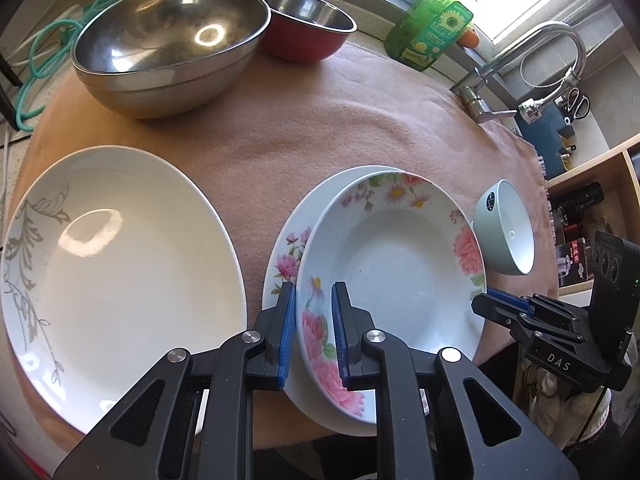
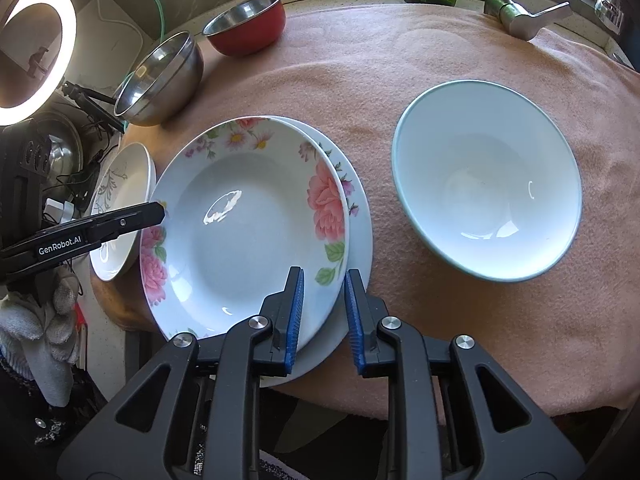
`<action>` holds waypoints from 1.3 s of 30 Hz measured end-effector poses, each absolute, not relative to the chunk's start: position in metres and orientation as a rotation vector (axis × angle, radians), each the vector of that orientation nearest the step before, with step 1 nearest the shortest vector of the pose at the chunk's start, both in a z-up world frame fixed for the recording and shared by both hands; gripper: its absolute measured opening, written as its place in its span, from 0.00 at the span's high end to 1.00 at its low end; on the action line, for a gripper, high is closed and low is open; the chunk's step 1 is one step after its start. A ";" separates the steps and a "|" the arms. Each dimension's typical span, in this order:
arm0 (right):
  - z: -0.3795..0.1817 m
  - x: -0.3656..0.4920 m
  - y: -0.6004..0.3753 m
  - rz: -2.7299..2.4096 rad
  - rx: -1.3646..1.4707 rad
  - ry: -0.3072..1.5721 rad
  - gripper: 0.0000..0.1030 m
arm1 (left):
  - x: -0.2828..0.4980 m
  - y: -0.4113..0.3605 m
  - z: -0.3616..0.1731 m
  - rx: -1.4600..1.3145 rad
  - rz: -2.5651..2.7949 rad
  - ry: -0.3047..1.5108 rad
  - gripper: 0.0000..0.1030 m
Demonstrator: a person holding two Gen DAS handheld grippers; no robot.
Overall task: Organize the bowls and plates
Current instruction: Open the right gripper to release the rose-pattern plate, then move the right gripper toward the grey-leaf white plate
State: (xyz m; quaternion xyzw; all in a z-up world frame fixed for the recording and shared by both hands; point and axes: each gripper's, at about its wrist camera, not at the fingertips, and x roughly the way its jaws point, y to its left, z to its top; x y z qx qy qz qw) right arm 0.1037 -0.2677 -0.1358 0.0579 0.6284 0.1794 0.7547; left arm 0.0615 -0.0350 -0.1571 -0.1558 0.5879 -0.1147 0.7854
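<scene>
I count three plates and three bowls on the pink cloth. The plates are a large white plate with grey leaves and two floral plates, the top plate lying off-centre on the lower plate. The bowls are a steel bowl, a red bowl and a pale bowl. Two grippers work the top plate. The left gripper straddles its near-left rim and the right gripper its near-right rim. Each pair of fingers stands narrowly apart with the rim between; I cannot tell whether the pads press. Only the left view shows the tap spout and the scissors. Only the right view shows the ring light, a gloved hand and the pale bowl's whole inside.
</scene>
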 end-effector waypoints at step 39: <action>-0.074 0.121 -0.176 0.555 0.095 1.191 0.18 | -0.008 0.097 -0.122 -0.529 0.043 1.078 0.50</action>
